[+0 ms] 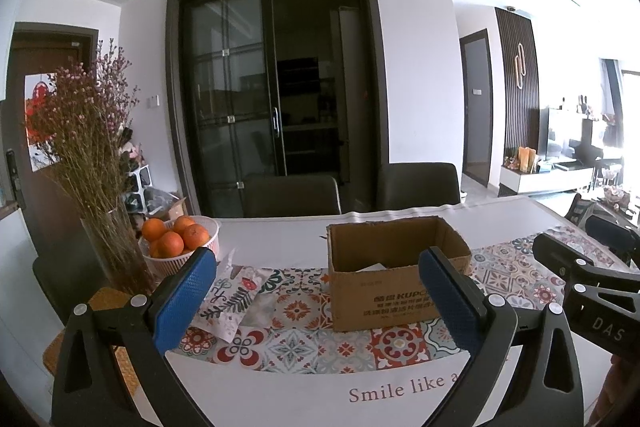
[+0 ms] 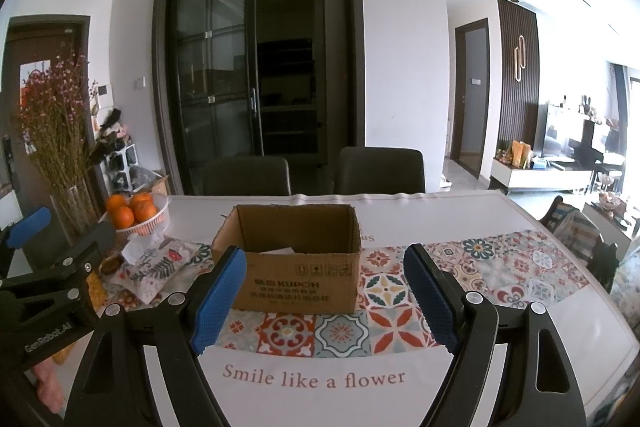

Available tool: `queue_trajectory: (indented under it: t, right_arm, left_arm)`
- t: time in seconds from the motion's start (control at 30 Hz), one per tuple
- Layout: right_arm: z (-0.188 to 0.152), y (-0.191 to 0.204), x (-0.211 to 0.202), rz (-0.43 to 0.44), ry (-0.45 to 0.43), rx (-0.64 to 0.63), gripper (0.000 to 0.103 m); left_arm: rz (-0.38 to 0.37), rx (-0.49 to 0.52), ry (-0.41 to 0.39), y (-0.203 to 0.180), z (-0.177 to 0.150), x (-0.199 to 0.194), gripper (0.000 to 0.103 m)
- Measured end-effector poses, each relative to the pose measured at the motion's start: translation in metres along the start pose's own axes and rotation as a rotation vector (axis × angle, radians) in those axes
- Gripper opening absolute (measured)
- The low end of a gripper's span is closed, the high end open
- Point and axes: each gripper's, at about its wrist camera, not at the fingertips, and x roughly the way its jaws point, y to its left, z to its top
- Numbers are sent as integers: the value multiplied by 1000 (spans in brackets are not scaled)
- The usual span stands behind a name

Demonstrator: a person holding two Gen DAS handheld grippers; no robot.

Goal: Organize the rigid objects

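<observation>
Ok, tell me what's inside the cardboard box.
Over the front wall of the cardboard box, only a pale, paper-like piece shows. The wall hides the floor of the box and anything lower down, so nothing more can be told about its contents.

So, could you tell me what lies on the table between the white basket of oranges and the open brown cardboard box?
A floral-printed cloth pouch with crumpled white tissue lies between basket and box, clearest in the right wrist view.
</observation>
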Motion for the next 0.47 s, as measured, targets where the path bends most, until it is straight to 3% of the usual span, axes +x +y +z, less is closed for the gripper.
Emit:
queue_trajectory:
  t: [0.47]
  right_arm:
    - [-1, 0, 0, 0, -1, -1, 82]
  left_arm:
    - [-6, -3, 2, 0, -2, -1, 103]
